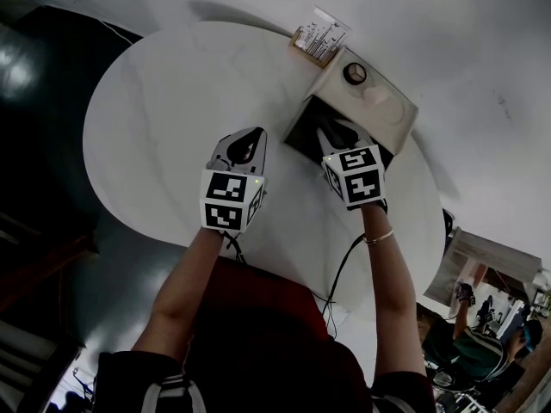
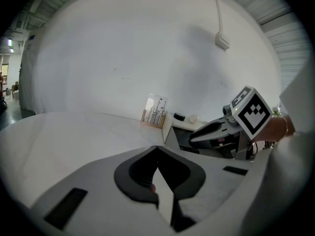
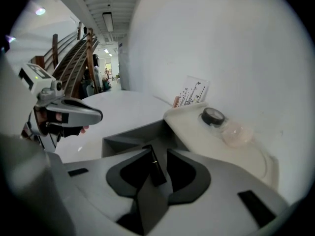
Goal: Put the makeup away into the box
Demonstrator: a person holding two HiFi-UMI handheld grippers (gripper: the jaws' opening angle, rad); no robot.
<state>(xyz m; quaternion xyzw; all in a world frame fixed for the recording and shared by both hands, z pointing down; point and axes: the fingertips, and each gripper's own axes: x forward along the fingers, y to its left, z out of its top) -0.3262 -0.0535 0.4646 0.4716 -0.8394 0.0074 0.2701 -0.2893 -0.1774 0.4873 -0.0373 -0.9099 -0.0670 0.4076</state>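
Note:
The box (image 1: 303, 126) stands open at the table's far right, its dark inside showing and its cream lid (image 1: 383, 110) folded back. My right gripper (image 1: 341, 136) points down into the opening. In the right gripper view the gripper (image 3: 157, 157) is shut on a slim black makeup stick (image 3: 155, 169), held upright over the box's grey wall (image 3: 133, 137). My left gripper (image 1: 245, 149) hovers over bare table just left of the box. Its fingertips (image 2: 157, 150) meet with nothing between them. From the left gripper view the right gripper (image 2: 212, 131) reaches into the box (image 2: 171, 132).
On the lid lie a round black compact (image 3: 212, 116) and a clear pinkish piece (image 3: 237, 133). A wooden holder with a printed card (image 1: 318, 40) stands behind the box. The round white table (image 1: 172, 110) ends near the person's body; a black cable (image 1: 340, 269) hangs off it.

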